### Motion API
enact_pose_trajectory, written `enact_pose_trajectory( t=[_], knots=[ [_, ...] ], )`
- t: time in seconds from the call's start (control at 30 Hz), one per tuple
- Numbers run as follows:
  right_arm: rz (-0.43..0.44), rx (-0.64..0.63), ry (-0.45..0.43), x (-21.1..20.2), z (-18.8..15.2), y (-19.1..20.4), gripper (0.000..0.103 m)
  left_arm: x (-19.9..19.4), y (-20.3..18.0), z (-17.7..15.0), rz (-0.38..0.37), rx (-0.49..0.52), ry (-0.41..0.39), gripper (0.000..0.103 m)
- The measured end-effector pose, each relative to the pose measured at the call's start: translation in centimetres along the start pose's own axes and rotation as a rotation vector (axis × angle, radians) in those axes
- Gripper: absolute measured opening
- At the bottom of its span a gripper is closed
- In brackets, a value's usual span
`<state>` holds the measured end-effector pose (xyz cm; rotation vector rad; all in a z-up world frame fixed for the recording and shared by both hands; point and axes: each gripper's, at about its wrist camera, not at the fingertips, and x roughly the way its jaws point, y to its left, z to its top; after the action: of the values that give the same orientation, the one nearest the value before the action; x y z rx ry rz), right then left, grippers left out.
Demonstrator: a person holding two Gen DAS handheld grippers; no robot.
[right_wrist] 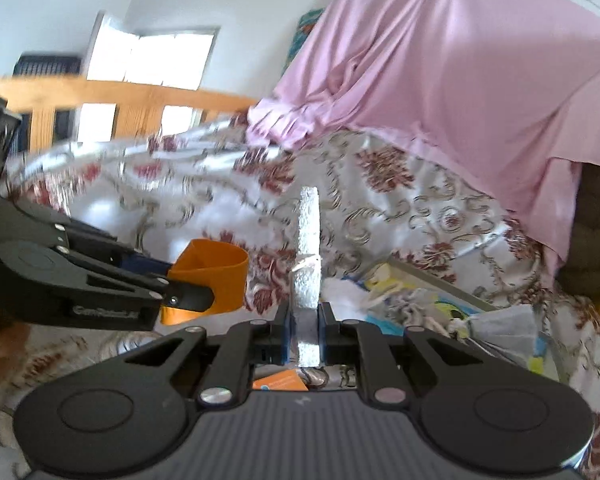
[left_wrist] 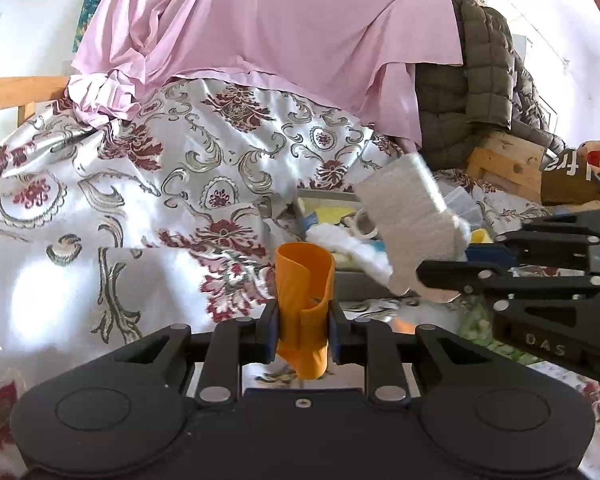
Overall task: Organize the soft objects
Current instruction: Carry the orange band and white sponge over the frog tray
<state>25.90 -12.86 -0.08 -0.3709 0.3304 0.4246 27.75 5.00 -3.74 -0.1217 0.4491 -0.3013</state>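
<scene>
My left gripper (left_wrist: 304, 332) is shut on an orange curled soft sheet (left_wrist: 305, 280), which stands upright between the pads above the bedspread. In the right wrist view the left gripper (right_wrist: 188, 294) comes in from the left, holding the orange curl (right_wrist: 216, 268). My right gripper (right_wrist: 305, 330) is shut on a white foam slab (right_wrist: 309, 248), seen edge-on and pointing up. From the left wrist view the right gripper (left_wrist: 440, 284) enters from the right, with the foam slab (left_wrist: 408, 220) tilted over a shallow tray (left_wrist: 324, 194) of mixed soft items.
A floral bedspread (left_wrist: 148, 184) covers the bed. A pink sheet (left_wrist: 268, 24) hangs over a mound at the back, with an olive puffer jacket (left_wrist: 472, 72) and wooden blocks (left_wrist: 508, 160) to its right. A wooden bed frame (right_wrist: 132, 96) runs along the far left. The tray (right_wrist: 432, 272) lies right of centre.
</scene>
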Motion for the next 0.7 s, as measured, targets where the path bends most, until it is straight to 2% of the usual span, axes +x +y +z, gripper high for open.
enact_pose_trajectory(
  t=[0.3, 0.5, 0.7],
  knots=[
    [0.002, 0.177, -0.106, -3.4, -1.5, -3.7, 0.014, -2.3, -4.3, 2.8, 0.128, -0.044, -0.067, 0.026],
    [0.048, 0.246, -0.144, -1.7, -2.0, -6.2, 0.014, -1.7, -6.9, 4.2, 0.188, -0.014, -0.092, 0.026],
    [0.06, 0.387, -0.21, 0.7, -2.8, -10.2, 0.014, 0.7, -9.6, 6.2, 0.225, 0.074, -0.118, 0.027]
  ],
)
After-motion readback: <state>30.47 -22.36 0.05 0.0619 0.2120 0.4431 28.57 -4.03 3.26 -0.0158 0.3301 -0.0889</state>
